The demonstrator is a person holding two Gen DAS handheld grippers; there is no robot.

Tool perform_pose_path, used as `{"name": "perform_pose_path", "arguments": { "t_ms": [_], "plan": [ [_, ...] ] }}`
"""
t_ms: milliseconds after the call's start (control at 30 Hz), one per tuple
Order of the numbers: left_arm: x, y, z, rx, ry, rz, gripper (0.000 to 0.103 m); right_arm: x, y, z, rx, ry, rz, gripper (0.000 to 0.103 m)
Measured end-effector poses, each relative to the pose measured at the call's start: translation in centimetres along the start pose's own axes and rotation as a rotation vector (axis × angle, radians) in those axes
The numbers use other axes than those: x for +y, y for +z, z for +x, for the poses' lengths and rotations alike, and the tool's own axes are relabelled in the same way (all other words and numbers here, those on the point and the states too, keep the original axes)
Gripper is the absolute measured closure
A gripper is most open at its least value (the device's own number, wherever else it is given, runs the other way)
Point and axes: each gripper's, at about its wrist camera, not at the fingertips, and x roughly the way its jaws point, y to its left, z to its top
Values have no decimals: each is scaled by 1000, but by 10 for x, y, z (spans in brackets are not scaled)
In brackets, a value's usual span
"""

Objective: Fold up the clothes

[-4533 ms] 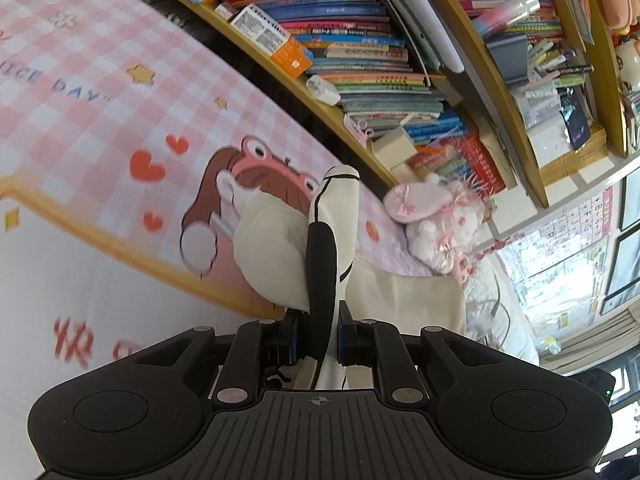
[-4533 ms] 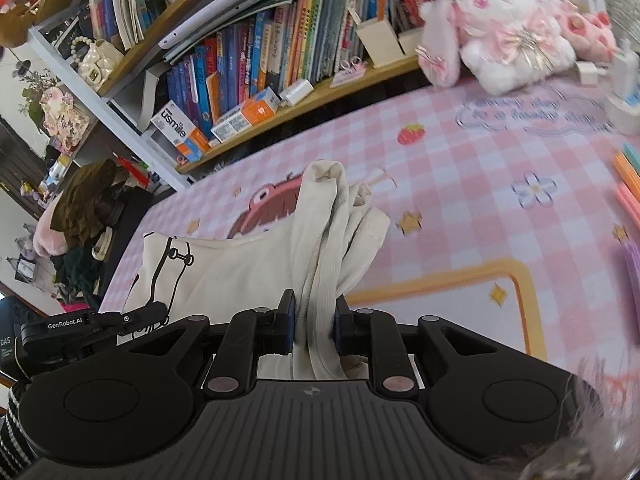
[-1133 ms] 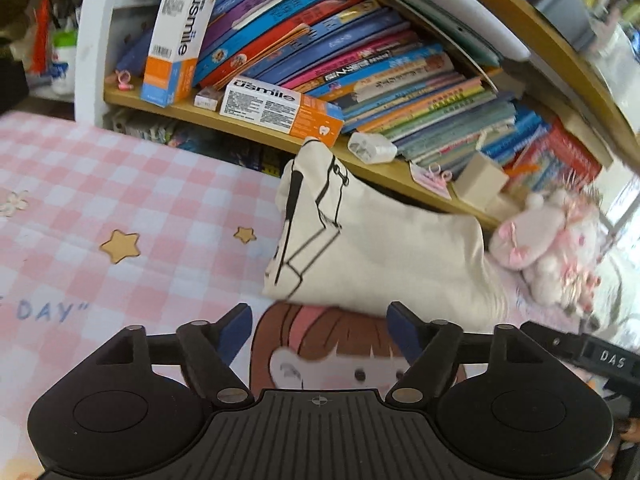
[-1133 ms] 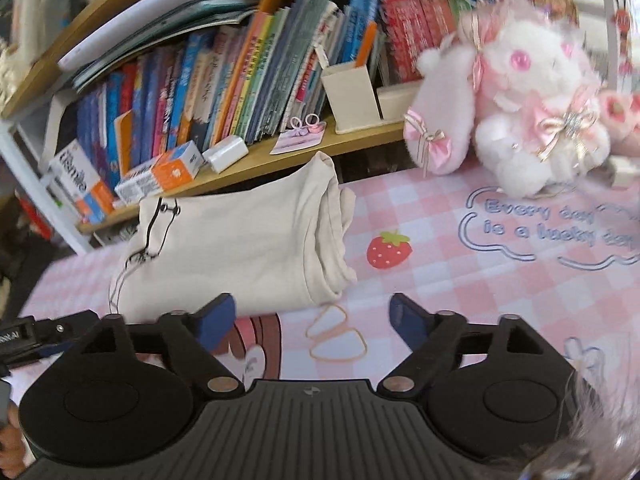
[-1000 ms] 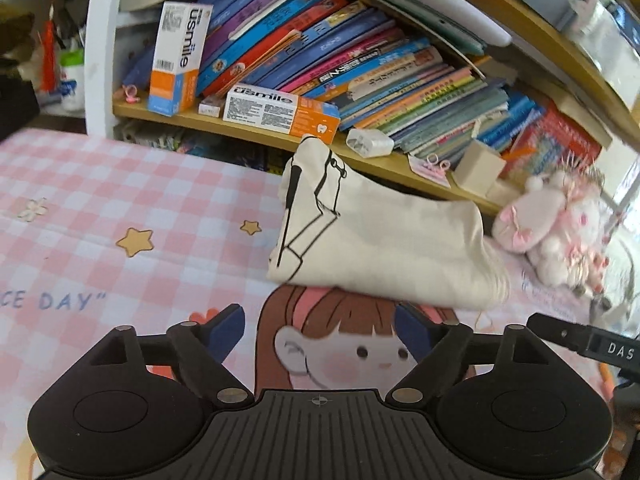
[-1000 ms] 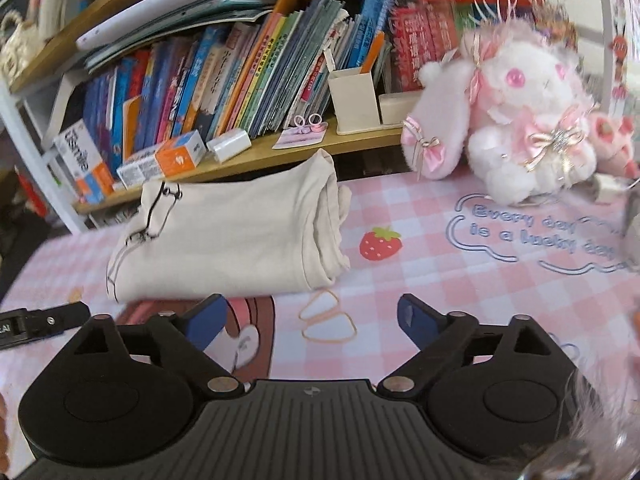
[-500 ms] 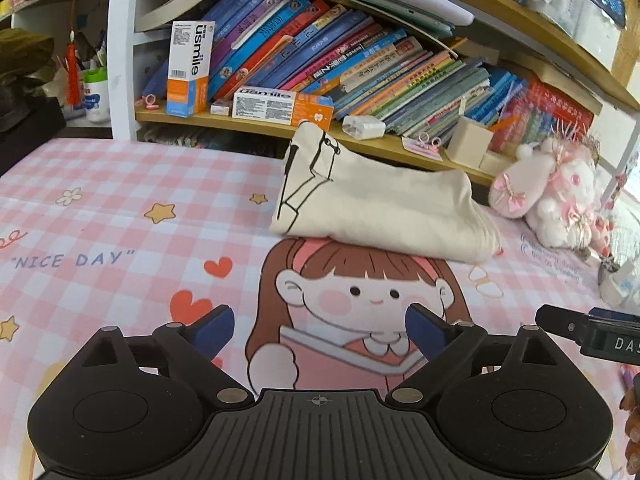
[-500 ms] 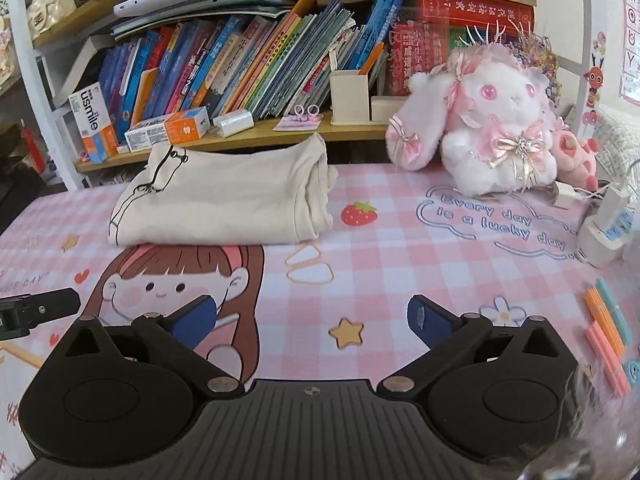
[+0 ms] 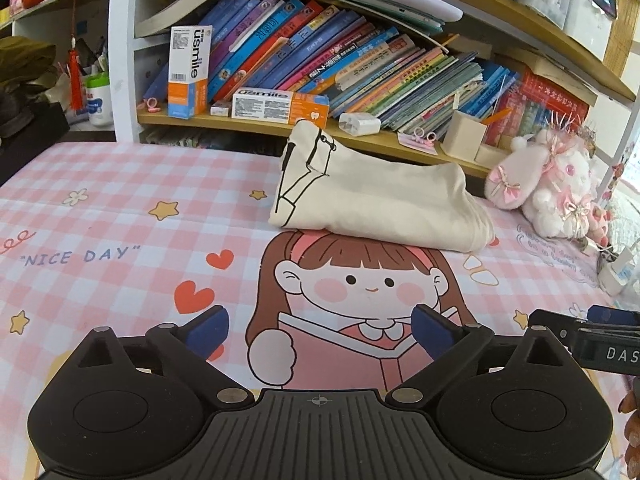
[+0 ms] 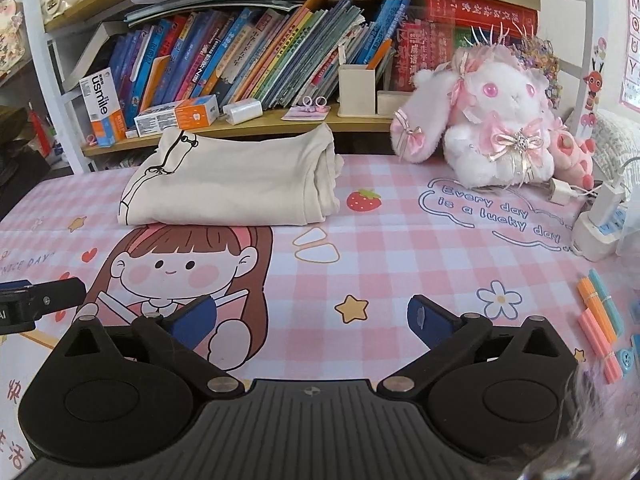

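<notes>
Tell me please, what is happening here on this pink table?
A person holds two handheld grippers above the pink checked table mat. The left gripper and the right gripper are both open and hold nothing. The cream garment lies folded at the far edge of the mat, next to the bookshelf, and neither gripper touches it. A white and pink plush rabbit sits to its right. The folding looks finished.

bare mat (image 10: 400, 264) before folded garment (image 10: 228, 184), shelf edge (image 10: 280, 126) close behind, plush rabbit (image 10: 492, 136) to its right
</notes>
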Motion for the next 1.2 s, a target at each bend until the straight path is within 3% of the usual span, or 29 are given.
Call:
{"name": "perform_pose_path", "arguments": {
  "t_ms": [667, 1200],
  "plan": [
    [-7, 7, 6, 8, -28, 27, 3, -1, 7, 1, -26, -40, 7, 0],
    [-9, 10, 11, -2, 4, 45, 3, -3, 8, 7, -12, -48, 9, 0]
  ]
}}
